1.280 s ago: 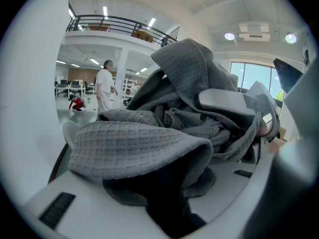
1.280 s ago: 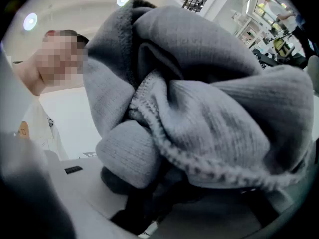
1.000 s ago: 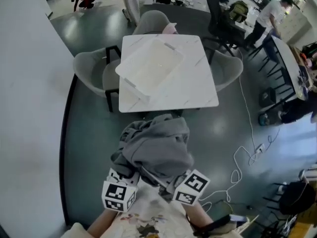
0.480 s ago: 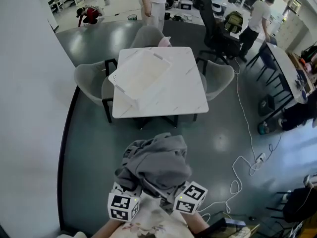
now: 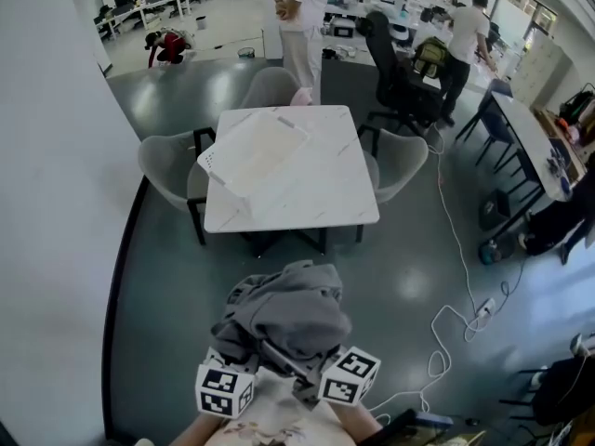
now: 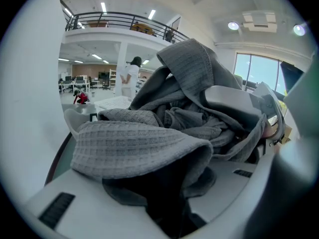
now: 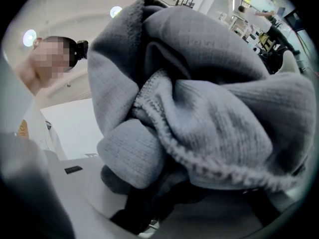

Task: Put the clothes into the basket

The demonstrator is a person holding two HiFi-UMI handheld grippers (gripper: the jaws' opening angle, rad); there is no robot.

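The grey clothes (image 5: 286,312) hang in one bunched bundle above the dark floor (image 5: 167,286), near the person and well apart from the desk (image 5: 325,198). The left gripper (image 6: 167,203) has its jaws partly closed, with waffle-knit folds packed between them. The right gripper (image 7: 159,198) is likewise clamped on a thick roll of the same cloth. Its pads are buried, so they only appear to press on it. The white basket (image 5: 253,151) sits on the far left part of the desk, askew to its edges, with grey chairs (image 5: 167,161) around.

one clothes bundle (image 5: 288,309), one basket (image 5: 256,151), one table (image 5: 339,189)
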